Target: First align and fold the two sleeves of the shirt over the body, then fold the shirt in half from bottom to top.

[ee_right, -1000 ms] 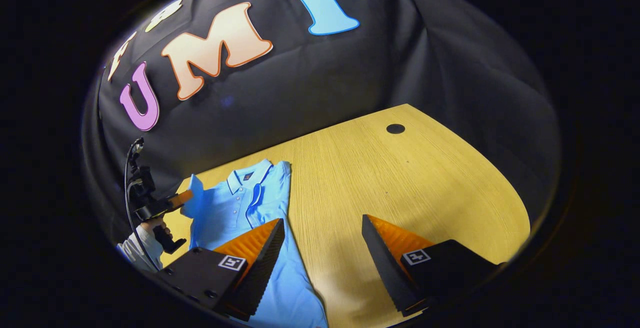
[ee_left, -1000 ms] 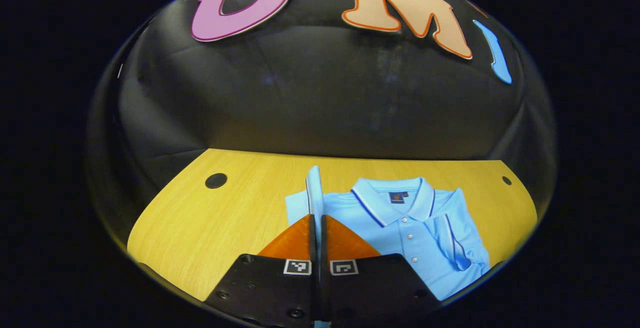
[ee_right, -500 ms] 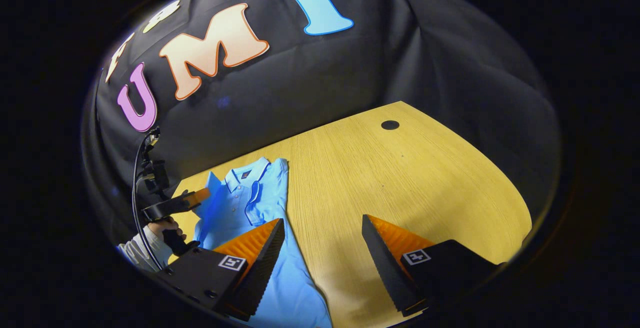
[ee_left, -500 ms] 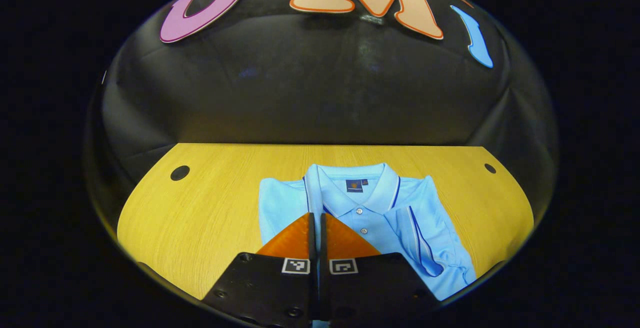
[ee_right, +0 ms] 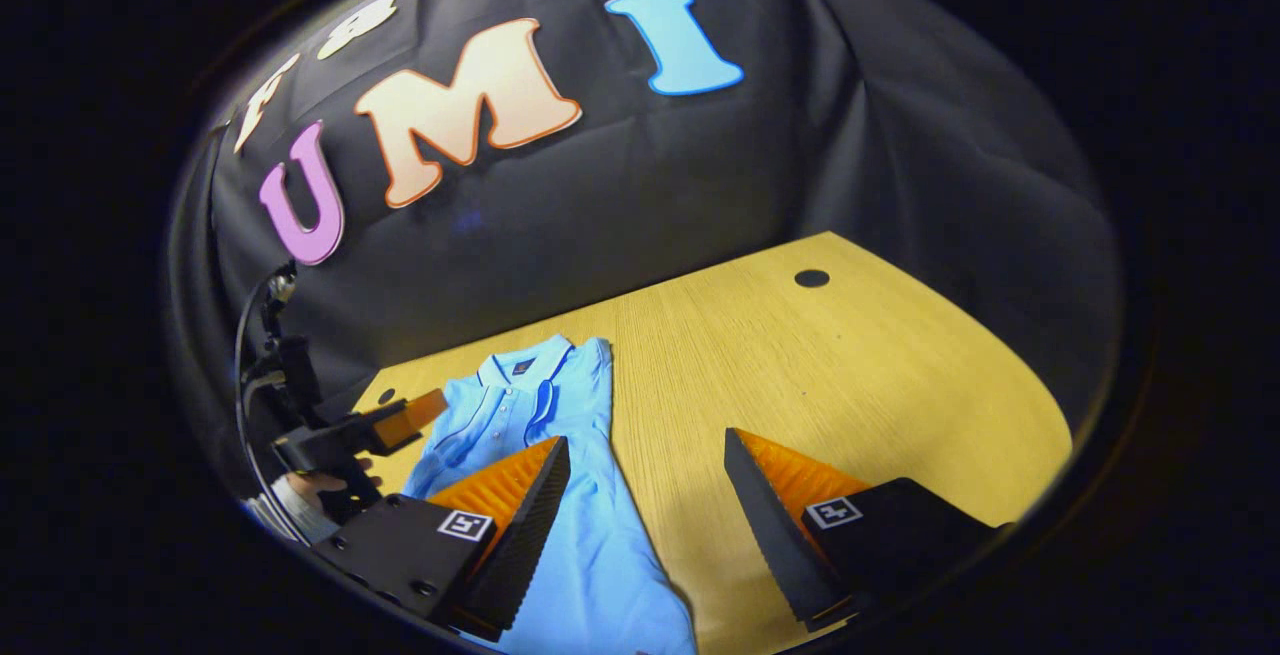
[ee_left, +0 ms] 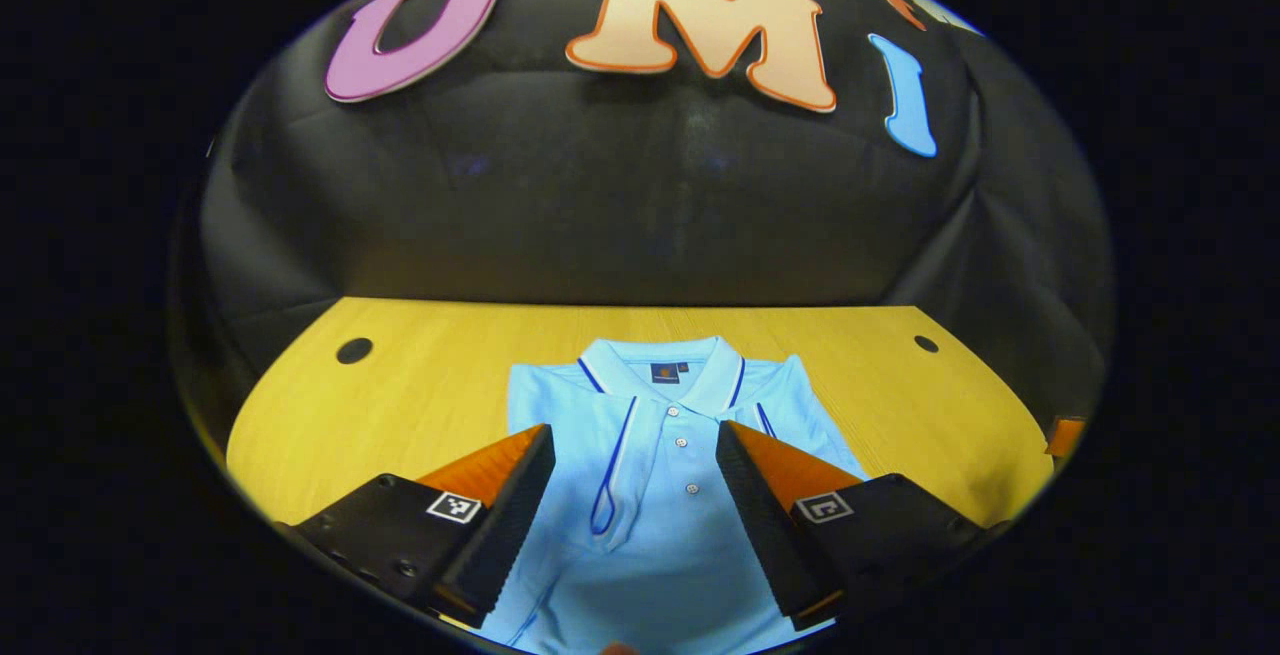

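A light blue polo shirt (ee_left: 650,455) lies flat on the wooden table (ee_left: 400,405), collar toward the wall, both sleeves folded in over the body. My left gripper (ee_left: 635,465) hangs open above the chest, one finger on each side of the button placket, nothing between them. In the right gripper view the shirt (ee_right: 540,415) lies at the left, and my right gripper (ee_right: 645,480) is open over its right edge and the bare table. The left gripper (ee_right: 400,420) and the hand (ee_right: 310,485) holding it appear at the far left of that view.
The table (ee_right: 850,385) has round dark holes near its far corners (ee_left: 354,350) (ee_left: 926,343) (ee_right: 811,278). Black cloth wall stands close behind the table. Bare wood stretches to the right of the shirt in the right gripper view.
My left gripper carried the left sleeve over the body, then opened and let it go; the sleeve now lies flat. The right gripper stayed open and barely moved.
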The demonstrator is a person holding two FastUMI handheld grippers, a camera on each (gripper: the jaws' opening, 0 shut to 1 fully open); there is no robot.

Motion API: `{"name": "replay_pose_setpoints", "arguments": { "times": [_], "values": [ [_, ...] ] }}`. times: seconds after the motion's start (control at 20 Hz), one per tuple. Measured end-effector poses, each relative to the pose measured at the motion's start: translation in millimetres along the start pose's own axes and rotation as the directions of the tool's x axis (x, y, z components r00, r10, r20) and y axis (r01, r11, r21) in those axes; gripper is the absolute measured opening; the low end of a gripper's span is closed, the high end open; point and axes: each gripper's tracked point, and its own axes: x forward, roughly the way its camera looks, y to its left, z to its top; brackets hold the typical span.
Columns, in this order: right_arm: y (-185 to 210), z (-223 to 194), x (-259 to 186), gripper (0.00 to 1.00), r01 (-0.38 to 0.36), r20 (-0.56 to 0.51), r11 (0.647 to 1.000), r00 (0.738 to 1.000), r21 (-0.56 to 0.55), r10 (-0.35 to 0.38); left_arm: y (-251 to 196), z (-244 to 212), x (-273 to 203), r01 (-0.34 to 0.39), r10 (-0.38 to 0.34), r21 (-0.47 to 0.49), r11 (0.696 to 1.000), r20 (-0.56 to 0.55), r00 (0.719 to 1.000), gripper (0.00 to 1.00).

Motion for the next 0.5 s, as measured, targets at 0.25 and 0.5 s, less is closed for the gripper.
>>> {"name": "replay_pose_setpoints", "arguments": {
  "times": [0.25,0.5],
  "values": [
    [9,-2,-40,0.97,-0.026,0.052,0.998,0.998,-0.058,0.029,9,13,-79,-0.025,0.025,-0.004,1.0,0.071,0.997,0.96],
    [17,-13,-69,0.97,-0.035,0.077,0.994,0.996,-0.101,0.043,26,6,-141,-0.043,0.044,-0.015,0.999,0.091,0.995,0.96]
  ]
}}
